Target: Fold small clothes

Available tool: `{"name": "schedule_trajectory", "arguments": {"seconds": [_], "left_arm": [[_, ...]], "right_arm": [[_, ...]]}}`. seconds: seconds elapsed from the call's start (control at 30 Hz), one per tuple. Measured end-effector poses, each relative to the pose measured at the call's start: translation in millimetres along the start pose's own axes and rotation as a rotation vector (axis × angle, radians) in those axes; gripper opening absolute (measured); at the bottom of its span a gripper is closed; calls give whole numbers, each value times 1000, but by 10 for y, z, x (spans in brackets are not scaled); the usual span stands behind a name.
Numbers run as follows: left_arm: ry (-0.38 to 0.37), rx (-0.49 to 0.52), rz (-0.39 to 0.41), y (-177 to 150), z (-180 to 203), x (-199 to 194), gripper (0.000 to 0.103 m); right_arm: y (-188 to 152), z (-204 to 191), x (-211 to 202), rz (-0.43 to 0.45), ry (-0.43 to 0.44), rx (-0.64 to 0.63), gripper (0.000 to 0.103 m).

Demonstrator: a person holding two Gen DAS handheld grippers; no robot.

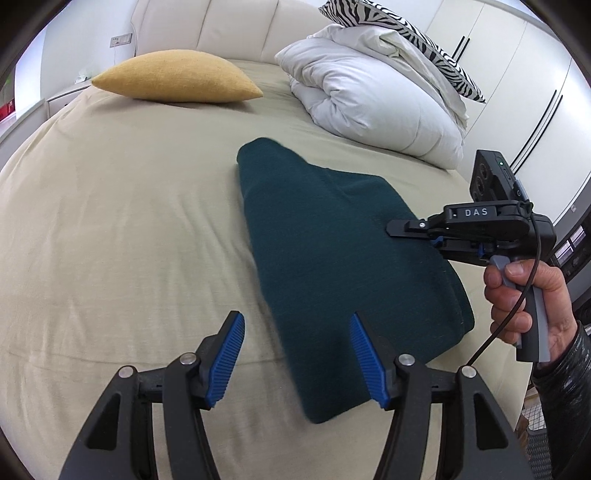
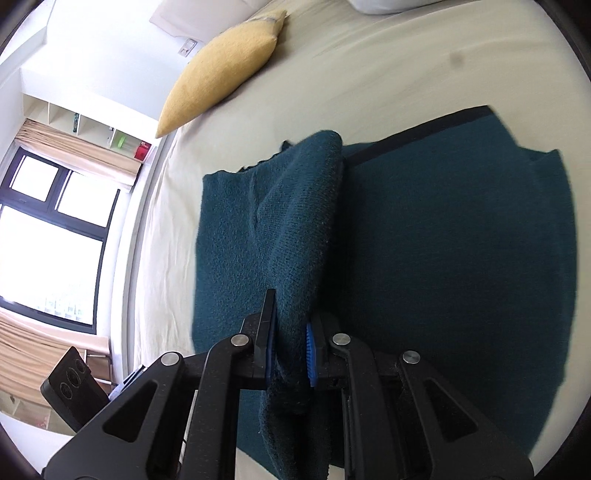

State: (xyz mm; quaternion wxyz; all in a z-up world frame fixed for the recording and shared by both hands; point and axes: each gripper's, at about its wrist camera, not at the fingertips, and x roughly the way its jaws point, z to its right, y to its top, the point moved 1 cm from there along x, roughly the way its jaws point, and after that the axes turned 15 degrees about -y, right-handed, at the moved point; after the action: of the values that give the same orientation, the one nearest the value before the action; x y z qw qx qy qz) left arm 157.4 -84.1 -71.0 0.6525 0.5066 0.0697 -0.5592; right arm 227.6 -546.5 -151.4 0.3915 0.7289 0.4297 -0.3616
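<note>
A dark teal knit garment (image 1: 332,266) lies folded on the beige bed sheet (image 1: 129,229). My left gripper (image 1: 297,325) is open and empty, with its right finger over the garment's near edge. My right gripper (image 1: 391,229) reaches in from the right, held by a hand (image 1: 524,306), over the garment's right side. In the right wrist view the right gripper (image 2: 290,347) is shut on a raised fold of the teal garment (image 2: 443,240), which drapes between its blue pads (image 2: 310,349).
A yellow cushion (image 1: 177,77) lies at the far left of the bed; it also shows in the right wrist view (image 2: 225,70). A white duvet (image 1: 373,96) and a zebra pillow (image 1: 402,33) are piled at the far right. White wardrobes (image 1: 535,74) stand at the right.
</note>
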Motion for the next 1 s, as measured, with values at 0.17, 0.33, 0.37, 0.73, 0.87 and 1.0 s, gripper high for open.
{"name": "schedule_trajectory", "arguments": {"seconds": [0.17,0.33,0.37,0.73,0.87,1.0], "left_arm": [[-10,13,-21,29,102,131,64],[-21,38,-43,25,240,280,65],[-26,43,-49,16,271,311,65],[-53,84,-37,141,440,387,68],[-56,133,-28,250,582,457,68],[-56,193,-22,357,737,576,69]], "right_arm": [[54,373,-189,16,-26,49,11],[1,555,-227,17,-40,84,11],[0,574,-235,17,-38,86,11],[134,452,-405,29,-94,57,11],[119,425,-518,33,-114,69,11],[62,391,-522,32,-100,96,11]]}}
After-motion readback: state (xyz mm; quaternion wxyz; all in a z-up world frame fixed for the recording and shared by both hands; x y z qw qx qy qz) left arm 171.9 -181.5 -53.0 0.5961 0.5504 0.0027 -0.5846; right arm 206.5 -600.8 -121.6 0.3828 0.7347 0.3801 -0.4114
